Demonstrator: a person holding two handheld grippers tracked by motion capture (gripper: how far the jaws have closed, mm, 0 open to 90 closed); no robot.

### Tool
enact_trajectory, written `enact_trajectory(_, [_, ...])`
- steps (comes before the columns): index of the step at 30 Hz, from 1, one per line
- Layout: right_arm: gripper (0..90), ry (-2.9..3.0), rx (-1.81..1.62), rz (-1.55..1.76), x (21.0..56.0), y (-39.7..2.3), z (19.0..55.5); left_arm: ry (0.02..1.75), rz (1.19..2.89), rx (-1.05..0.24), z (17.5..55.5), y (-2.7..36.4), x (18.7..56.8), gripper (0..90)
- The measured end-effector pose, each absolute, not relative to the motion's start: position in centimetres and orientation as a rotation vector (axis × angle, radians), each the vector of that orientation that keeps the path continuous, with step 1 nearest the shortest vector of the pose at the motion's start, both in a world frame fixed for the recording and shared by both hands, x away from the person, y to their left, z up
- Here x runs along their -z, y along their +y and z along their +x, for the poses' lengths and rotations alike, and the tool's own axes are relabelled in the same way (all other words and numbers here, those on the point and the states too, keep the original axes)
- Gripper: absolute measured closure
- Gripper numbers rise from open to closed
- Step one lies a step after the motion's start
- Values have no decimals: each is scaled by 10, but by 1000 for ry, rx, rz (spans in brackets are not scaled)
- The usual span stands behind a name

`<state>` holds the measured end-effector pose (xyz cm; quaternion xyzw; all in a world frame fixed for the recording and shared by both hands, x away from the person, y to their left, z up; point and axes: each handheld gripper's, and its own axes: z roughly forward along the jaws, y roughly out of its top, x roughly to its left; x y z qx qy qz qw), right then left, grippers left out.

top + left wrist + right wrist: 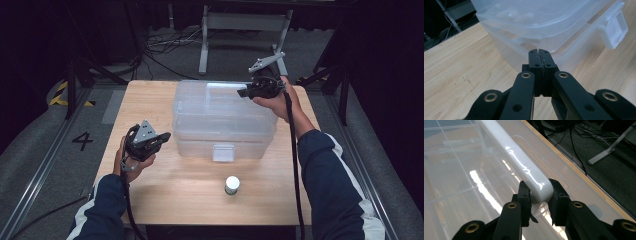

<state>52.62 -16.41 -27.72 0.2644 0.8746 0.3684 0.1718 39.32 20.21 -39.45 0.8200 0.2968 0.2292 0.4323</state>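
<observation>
A clear plastic storage box (220, 117) with a lid stands in the middle of the wooden table (150, 185). Its white latch (223, 152) faces the near edge. My right gripper (246, 92) is over the box's far right corner, shut on the white handle (519, 160) of the lid, a jaw on each side of the handle's end. My left gripper (165, 136) hovers just left of the box, its jaws shut with nothing between them (539, 53), pointing at the box's side wall (524, 47). A small white jar (232, 185) stands in front of the box.
Beyond the table's far edge lie cables (165, 45) on the floor and a grey stand (240, 25). A floor mark "4" (82, 140) and a rail (45, 160) run along the left. Bare tabletop lies left of and in front of the box.
</observation>
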Motion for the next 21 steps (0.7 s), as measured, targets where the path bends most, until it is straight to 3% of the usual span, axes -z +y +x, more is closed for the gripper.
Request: enact_trajectory(21, [700, 2464, -1021, 754, 274, -163, 527, 707, 2029, -554, 400, 186, 394, 900])
